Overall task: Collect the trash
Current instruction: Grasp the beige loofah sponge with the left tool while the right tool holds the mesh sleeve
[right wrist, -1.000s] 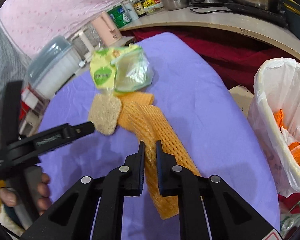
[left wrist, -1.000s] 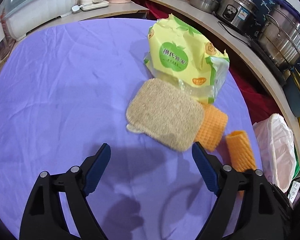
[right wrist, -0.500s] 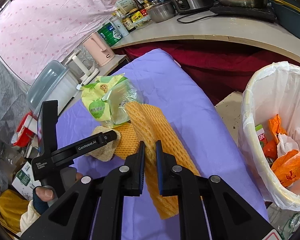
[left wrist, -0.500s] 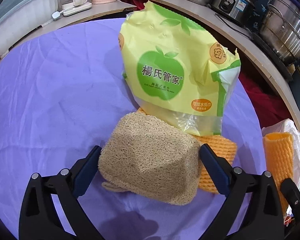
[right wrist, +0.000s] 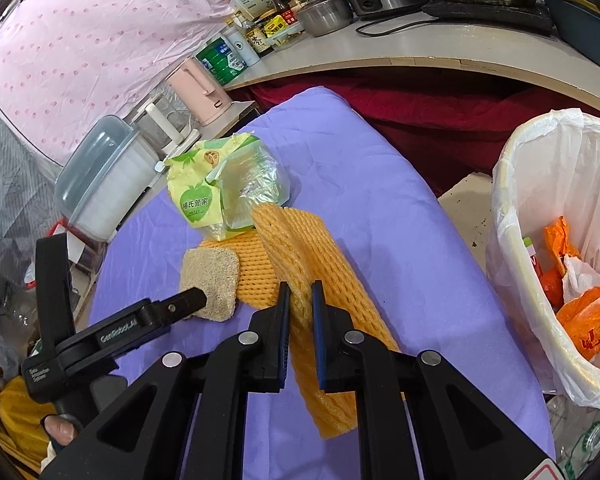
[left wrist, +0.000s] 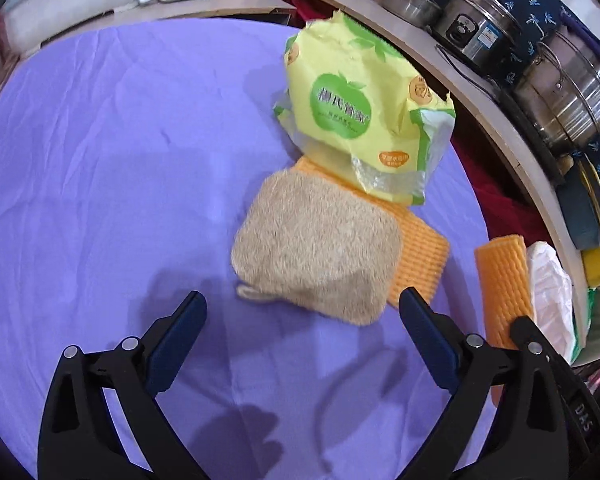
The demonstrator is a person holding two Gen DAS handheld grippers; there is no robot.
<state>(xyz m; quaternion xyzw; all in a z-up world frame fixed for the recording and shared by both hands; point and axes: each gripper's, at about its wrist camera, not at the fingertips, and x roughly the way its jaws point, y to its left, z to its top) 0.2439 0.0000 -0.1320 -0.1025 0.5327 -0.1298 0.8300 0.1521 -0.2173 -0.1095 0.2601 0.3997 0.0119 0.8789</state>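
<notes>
My right gripper (right wrist: 300, 296) is shut on an orange foam net sleeve (right wrist: 300, 248) and holds it above the purple table (right wrist: 380, 208); the sleeve also shows in the left wrist view (left wrist: 504, 280). My left gripper (left wrist: 300, 312) is open and empty, just short of a tan loofah pad (left wrist: 316, 252) lying on a second orange foam net (left wrist: 420, 248). A yellow-green apple-print bag (left wrist: 356, 112) lies behind them. The same pad (right wrist: 212, 272) and bag (right wrist: 204, 196) show in the right wrist view, left of the held sleeve.
A bin lined with a white bag (right wrist: 540, 200) holds orange and white trash at the right of the table. A curved counter (right wrist: 420, 48) with pots, jars and a pink kettle (right wrist: 196, 92) runs behind. A lidded plastic container (right wrist: 104, 176) stands at the left.
My left gripper drew back from around the loofah pad, still open and empty. My right gripper, still shut on the sleeve, lifted a little higher above the table beside the bin.
</notes>
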